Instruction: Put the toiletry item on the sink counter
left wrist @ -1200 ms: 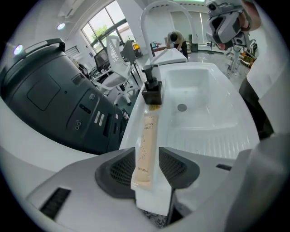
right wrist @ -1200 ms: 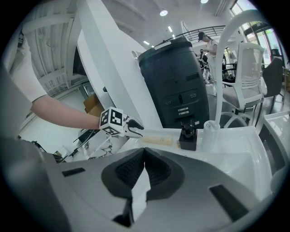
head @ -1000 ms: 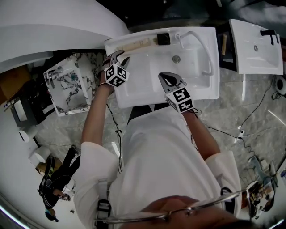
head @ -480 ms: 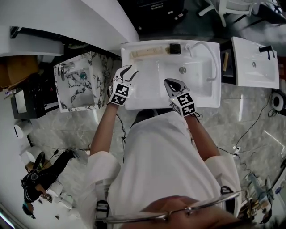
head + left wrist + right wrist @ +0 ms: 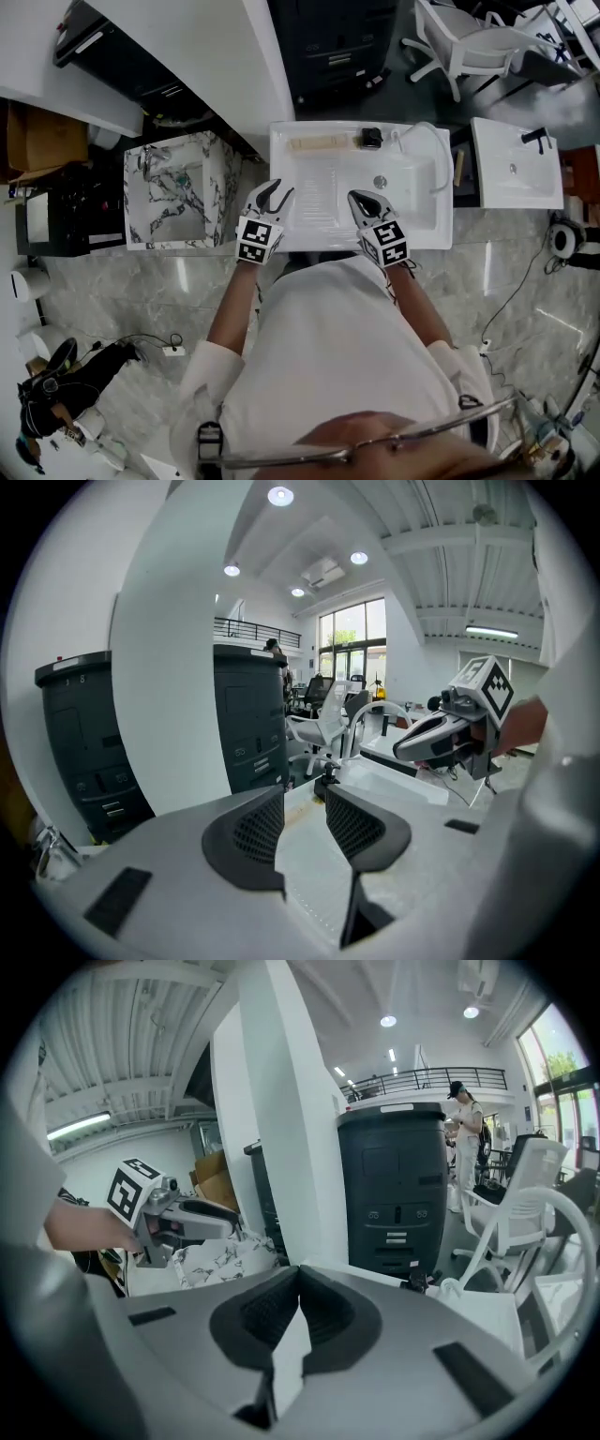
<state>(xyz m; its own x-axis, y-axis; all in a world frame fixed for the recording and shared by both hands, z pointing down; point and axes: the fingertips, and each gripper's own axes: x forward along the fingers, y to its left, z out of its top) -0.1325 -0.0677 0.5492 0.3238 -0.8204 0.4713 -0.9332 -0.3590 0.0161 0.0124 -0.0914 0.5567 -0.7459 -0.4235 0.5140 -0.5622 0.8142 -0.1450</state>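
A long beige toiletry tube (image 5: 319, 143) lies on the back ledge of the white sink (image 5: 412, 230), beside a small black item (image 5: 371, 138). My left gripper (image 5: 275, 194) hovers over the sink's near left part, well short of the tube. Its jaws are closing and stand apart with nothing between them (image 5: 305, 822). My right gripper (image 5: 362, 200) hangs over the near middle of the basin, shut and empty (image 5: 298, 1283). Each gripper shows in the other's view: the right gripper (image 5: 441, 738) and the left gripper (image 5: 187, 1218).
A curved white faucet (image 5: 427, 141) rises at the sink's back right. A marble-patterned basin unit (image 5: 173, 192) stands to the left, a second white sink (image 5: 516, 164) to the right. Behind are a dark cabinet (image 5: 328, 47) and a white chair (image 5: 469, 47).
Both grippers have drawn back from the sink's rear toward its near edge. The left one has left the tube's end, and its jaws look slightly narrower.
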